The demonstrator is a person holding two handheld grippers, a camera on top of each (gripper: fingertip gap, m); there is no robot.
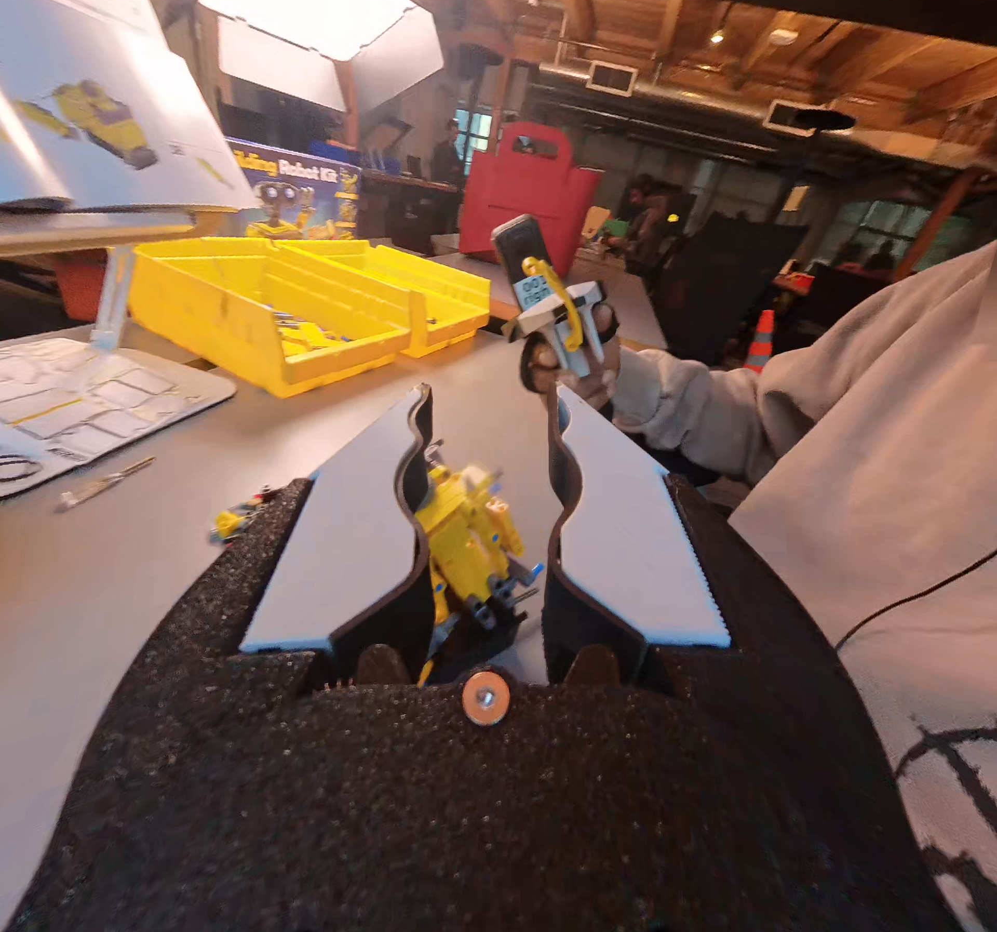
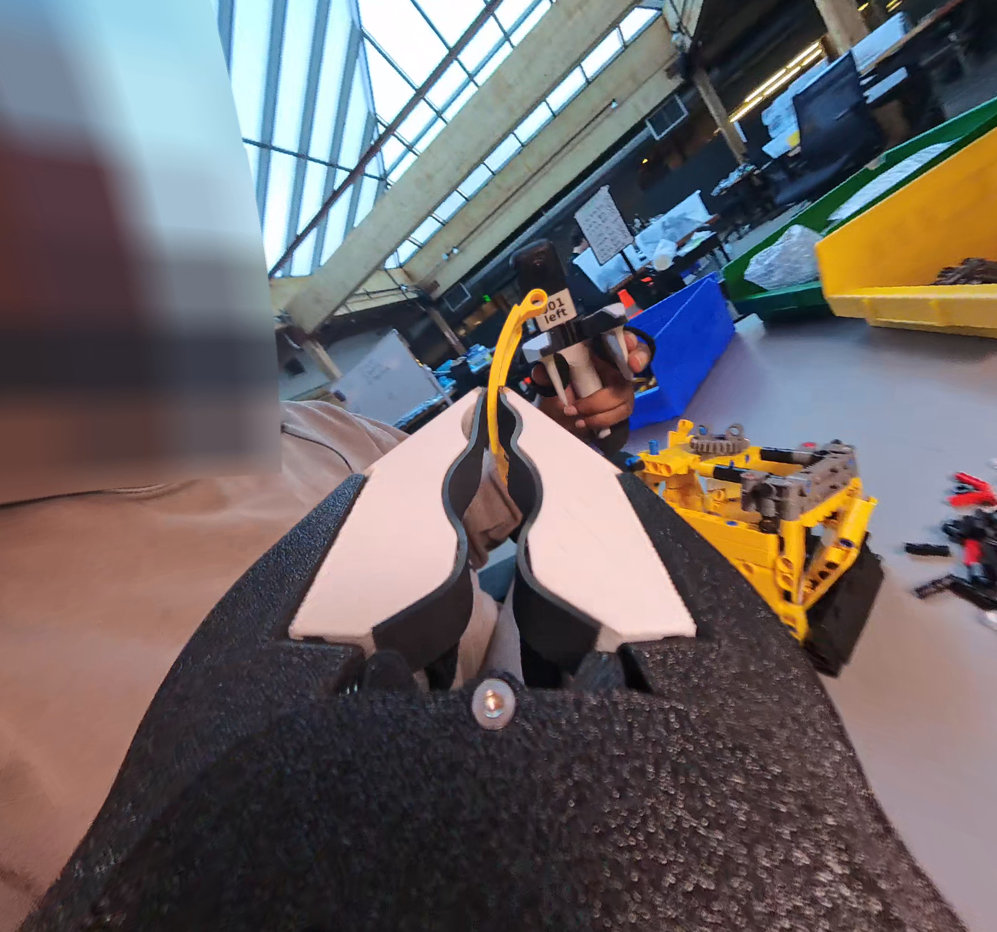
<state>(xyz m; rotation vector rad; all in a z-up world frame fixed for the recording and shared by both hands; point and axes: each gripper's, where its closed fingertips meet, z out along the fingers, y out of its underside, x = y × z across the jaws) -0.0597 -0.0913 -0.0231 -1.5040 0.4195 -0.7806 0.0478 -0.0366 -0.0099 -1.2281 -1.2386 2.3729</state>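
My right gripper (image 2: 493,396) is shut on a thin curved yellow strip (image 2: 499,361), which sticks up out of its fingertips. The left wrist view shows the same: the right gripper (image 1: 577,350) is raised in a hand with the strip (image 1: 561,301) pinched in it. My left gripper (image 1: 491,390) is open over a yellow brick-built vehicle model (image 1: 469,533) on the grey table (image 1: 135,609). The model lies below and between its fingers, with a gap at the right pad. In the right wrist view the left gripper (image 2: 598,389) hangs open above the table beside the model (image 2: 755,517).
Two yellow bins (image 1: 302,307) hold small parts. Nearby are an open instruction booklet (image 1: 108,112) on a stand, a kit box (image 1: 302,188), a red bag (image 1: 528,193) and a sheet (image 1: 81,409). Loose parts (image 1: 237,520) (image 2: 971,539), a blue bin (image 2: 685,334) and another yellow bin (image 2: 917,269) are also on the table. Some 12 cm of space lies between my two pairs of fingers.
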